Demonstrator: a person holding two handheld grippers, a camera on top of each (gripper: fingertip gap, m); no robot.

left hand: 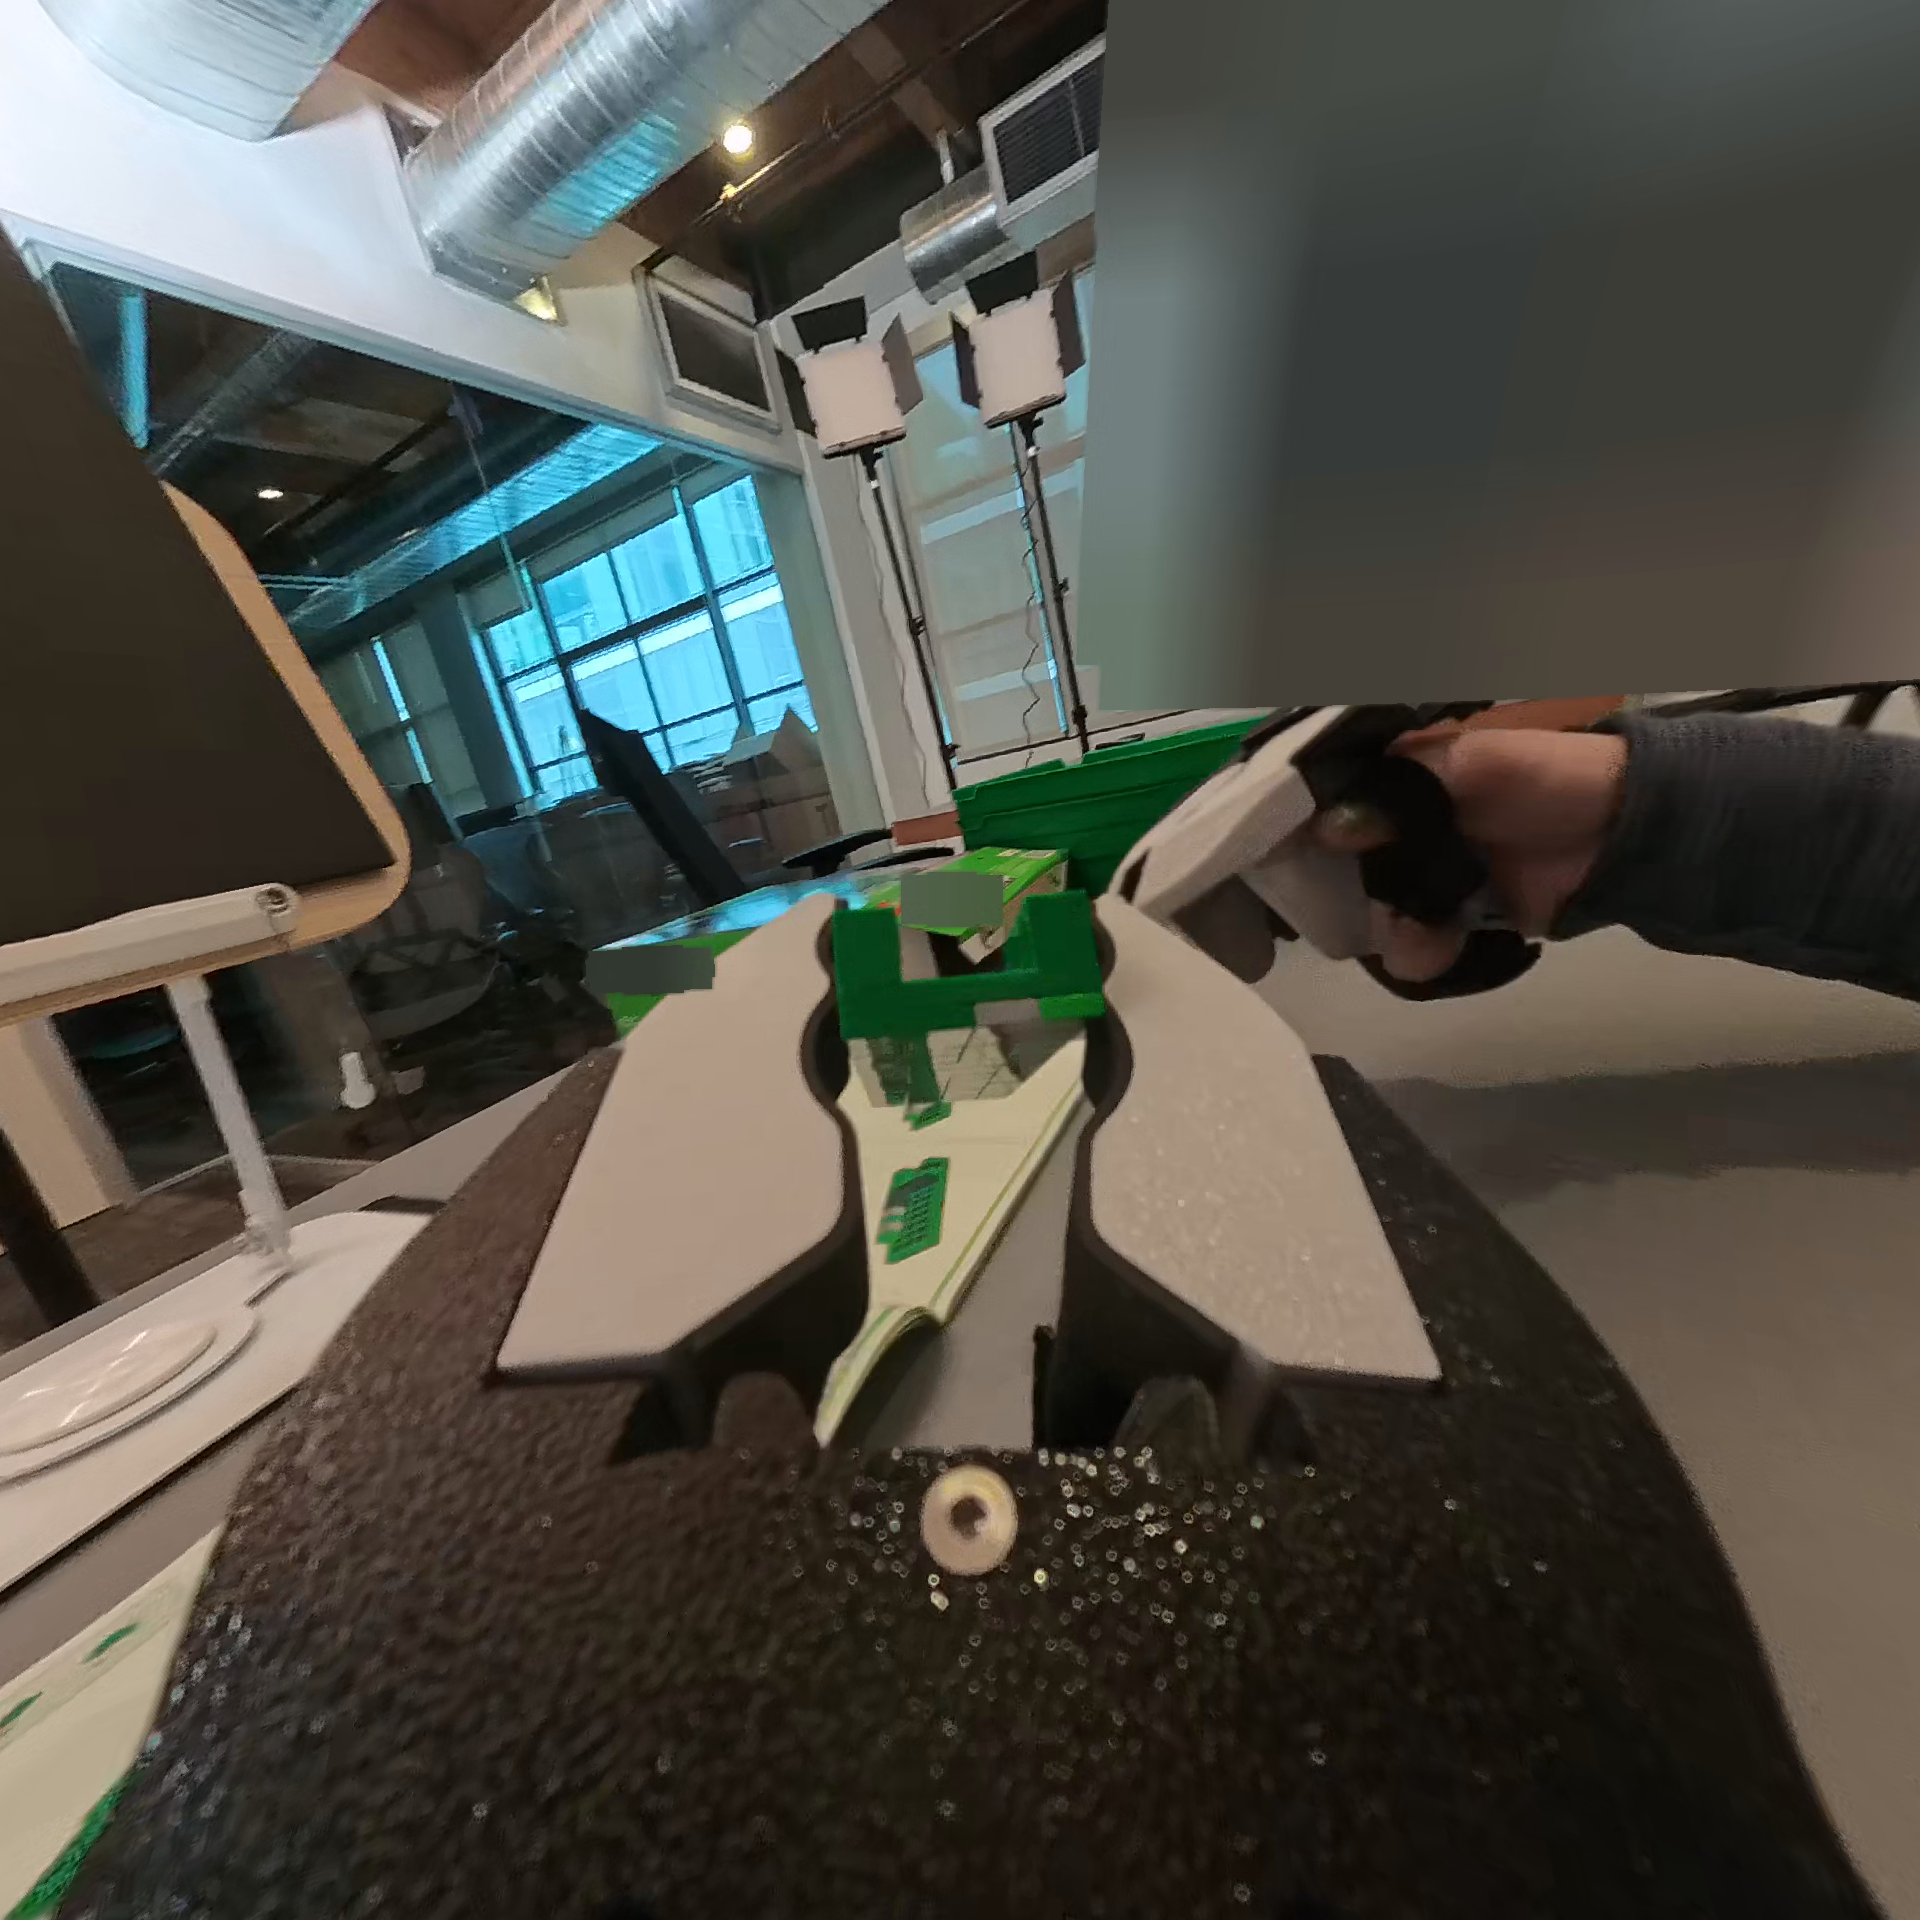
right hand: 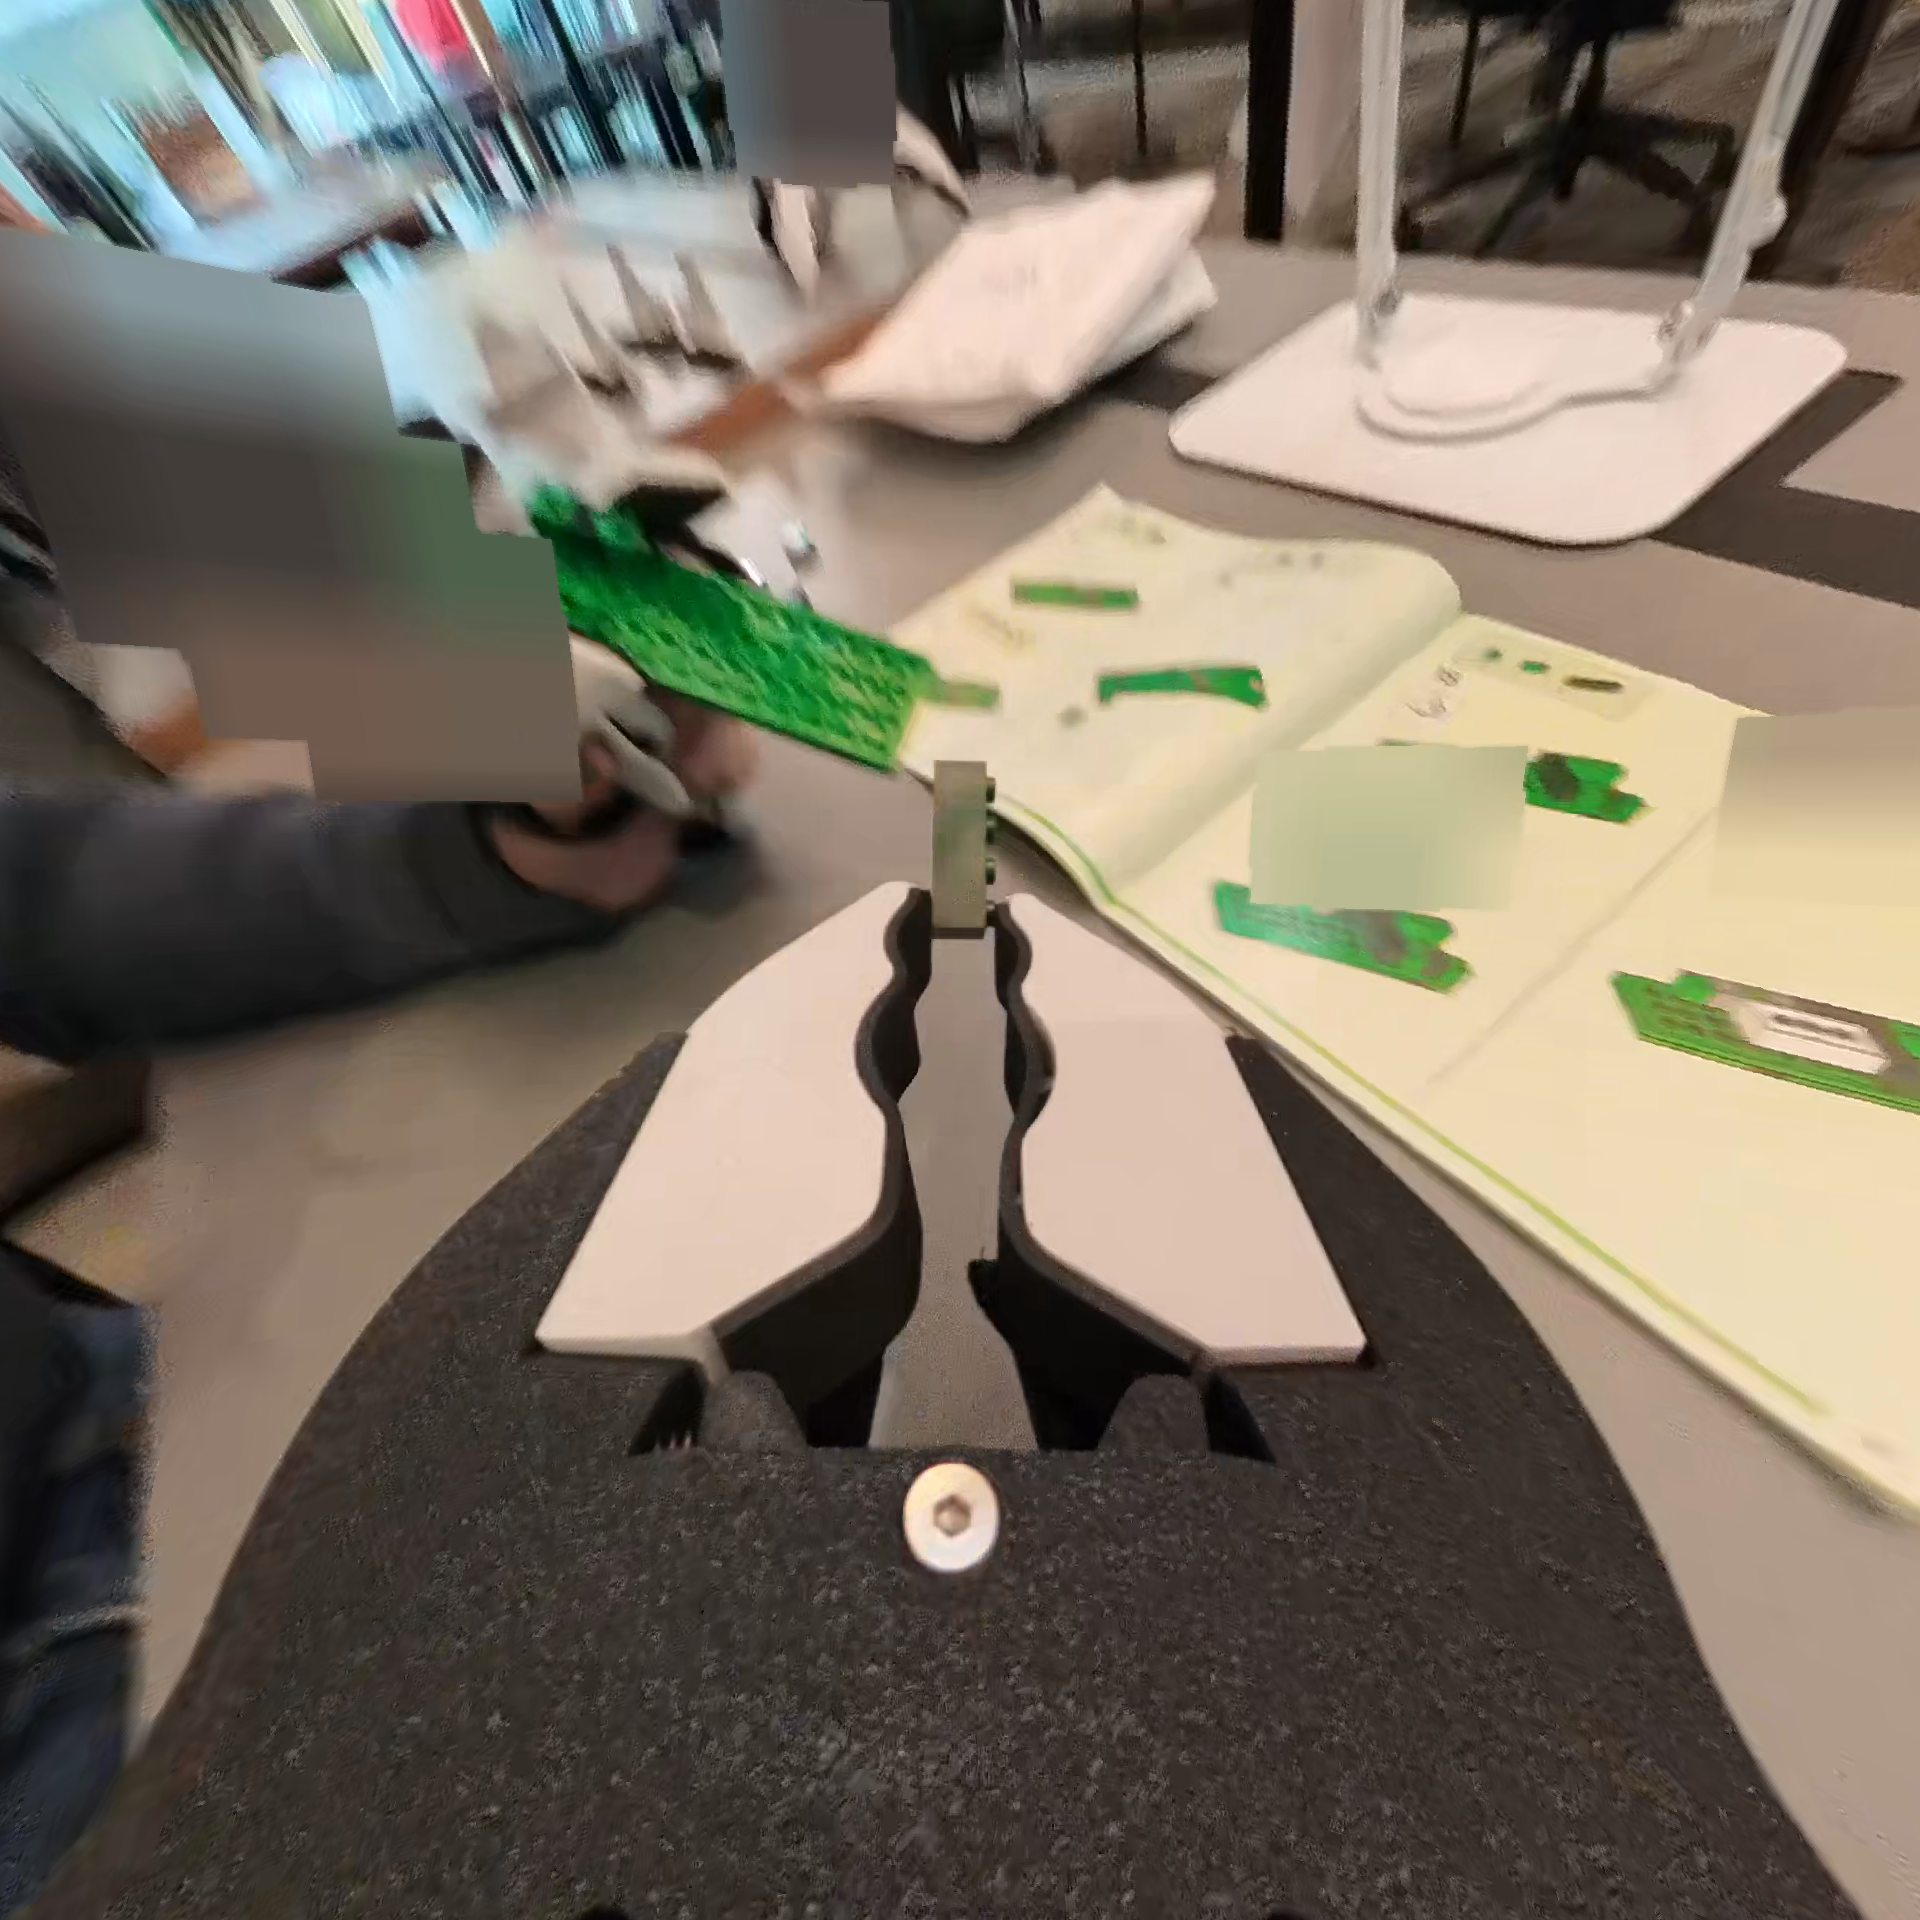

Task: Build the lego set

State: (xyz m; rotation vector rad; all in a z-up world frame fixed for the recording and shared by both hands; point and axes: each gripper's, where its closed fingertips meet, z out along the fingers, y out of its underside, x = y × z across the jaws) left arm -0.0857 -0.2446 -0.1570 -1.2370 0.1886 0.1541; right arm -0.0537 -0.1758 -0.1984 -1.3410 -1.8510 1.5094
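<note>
- Clearly, the left gripper (left hand: 966, 966) is clamped on the green lego plate assembly (left hand: 961, 971), lifted above the open instruction booklet (right hand: 1299, 935).
- The right gripper (right hand: 961, 920) pinches a small grey brick (right hand: 961, 847) at its tips, just beside the booklet's near edge, on the grey table (right hand: 520, 1091).

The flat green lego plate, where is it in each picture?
Left wrist view: flat green lego plate at centre, clamped between the left gripper fingertips.
Right wrist view: same plate, upper left, blurred, held by the far gripper.
Shared landmark: open instruction booklet on the grey table.
</note>
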